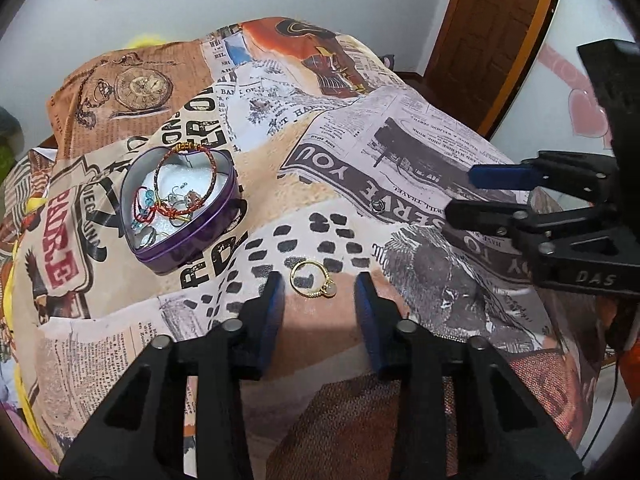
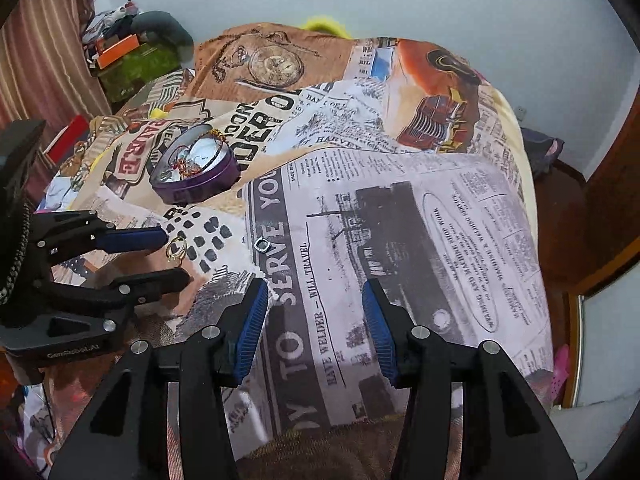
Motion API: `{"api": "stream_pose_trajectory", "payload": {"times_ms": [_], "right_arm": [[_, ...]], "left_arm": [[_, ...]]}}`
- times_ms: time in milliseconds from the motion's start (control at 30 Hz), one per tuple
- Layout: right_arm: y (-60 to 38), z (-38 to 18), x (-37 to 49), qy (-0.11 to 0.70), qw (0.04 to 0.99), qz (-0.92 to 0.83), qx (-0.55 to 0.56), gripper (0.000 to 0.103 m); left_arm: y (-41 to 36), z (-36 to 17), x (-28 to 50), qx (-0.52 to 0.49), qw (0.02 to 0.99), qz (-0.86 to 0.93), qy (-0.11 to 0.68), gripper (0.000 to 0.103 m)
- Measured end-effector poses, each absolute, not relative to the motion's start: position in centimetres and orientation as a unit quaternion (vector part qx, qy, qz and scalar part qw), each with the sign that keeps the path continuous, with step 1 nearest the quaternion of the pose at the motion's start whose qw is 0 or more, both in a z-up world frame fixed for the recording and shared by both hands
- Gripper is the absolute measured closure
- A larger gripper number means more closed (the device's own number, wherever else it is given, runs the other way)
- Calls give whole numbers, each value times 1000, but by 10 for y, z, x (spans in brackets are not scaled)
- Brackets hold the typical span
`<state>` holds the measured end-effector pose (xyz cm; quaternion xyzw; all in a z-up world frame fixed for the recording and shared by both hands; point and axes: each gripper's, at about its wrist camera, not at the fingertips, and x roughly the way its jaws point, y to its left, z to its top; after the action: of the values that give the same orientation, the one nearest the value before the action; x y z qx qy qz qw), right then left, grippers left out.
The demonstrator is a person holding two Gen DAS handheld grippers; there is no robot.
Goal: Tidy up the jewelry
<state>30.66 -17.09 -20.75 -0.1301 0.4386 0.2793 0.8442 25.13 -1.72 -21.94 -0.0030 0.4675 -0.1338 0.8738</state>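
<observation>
Left wrist view: left gripper (image 1: 320, 284), fingers released, brackets a gold ring (image 1: 313, 280) (right gripper (image 2: 316, 296) likewise released) on the bedspread (image 1: 400, 140).

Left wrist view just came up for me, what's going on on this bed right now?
Jewelry is being sorted into the purple heart tin, which already holds bracelets and other small pieces. The left claw is open, its fingers either side of a gold ring lying on the newspaper-print cover, not gripping it. The right claw is also open and empty, pointed toward a small silver ring on the cover.
</observation>
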Motion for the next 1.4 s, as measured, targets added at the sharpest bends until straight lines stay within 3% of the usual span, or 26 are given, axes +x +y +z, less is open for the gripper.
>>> {"api": "stream_pose_trajectory", "payload": {"times_ms": [133,467,667,733,800,833,867,1400], "right_arm": [[-160,-216,314,446,838,286,-131,58],[-136,-230,327,457,824,309,-133,58],[-134,-233,334,459,822,313,-121,78],[-133,-234,332,458,822,315,-121,91],[-132,-233,330,457,822,315,-127,95],[-131,-233,329,455,823,314,-130,95],[-130,-232,329,454,824,312,-133,95],[-142,-180,321,412,849,312,-107,95]], "left_arm": [[-14,-222,254,-14,874,-136,466,79],[-12,-223,251,-21,880,-134,455,79],[-12,-223,250,-23,882,-132,452,80],[-11,-223,250,-25,882,-132,451,80],[-11,-221,249,-27,883,-130,451,81],[-10,-221,249,-28,883,-129,450,94],[-9,-220,249,-29,882,-128,452,96],[6,-187,232,-24,900,-117,419,96]]}}
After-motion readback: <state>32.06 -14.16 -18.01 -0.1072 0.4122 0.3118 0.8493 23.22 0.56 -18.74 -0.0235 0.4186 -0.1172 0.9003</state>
